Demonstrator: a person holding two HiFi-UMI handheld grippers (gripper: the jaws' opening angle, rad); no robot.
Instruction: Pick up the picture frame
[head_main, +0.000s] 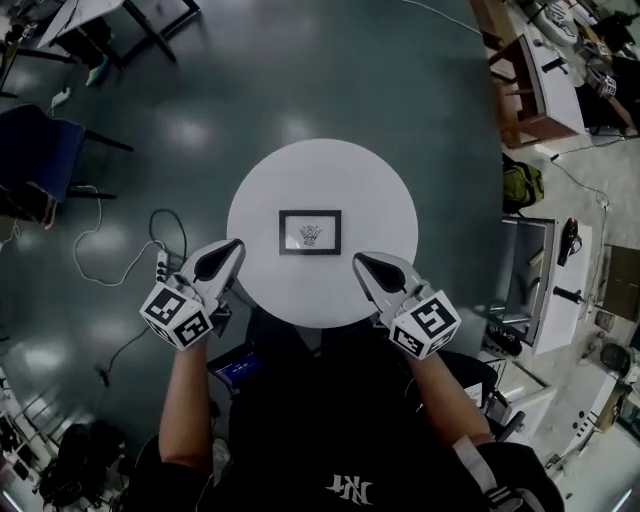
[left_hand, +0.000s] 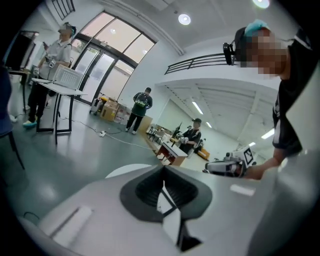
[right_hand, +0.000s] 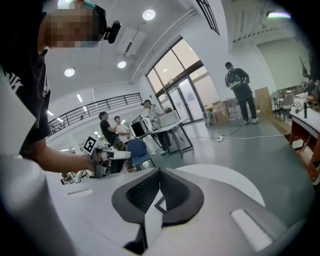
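Observation:
A small black picture frame with a white mat lies flat in the middle of a round white table. My left gripper hovers at the table's near left edge, a short way from the frame, jaws shut and empty. My right gripper hovers at the near right edge, also shut and empty. In the left gripper view the closed jaws point over the table, and the right gripper shows beyond. The right gripper view shows its closed jaws and the left gripper. Both bodies hide the frame there.
A blue chair stands far left. A cable and power strip lie on the floor beside the table. A wooden table and a green bag are at the right. Several people stand in the background.

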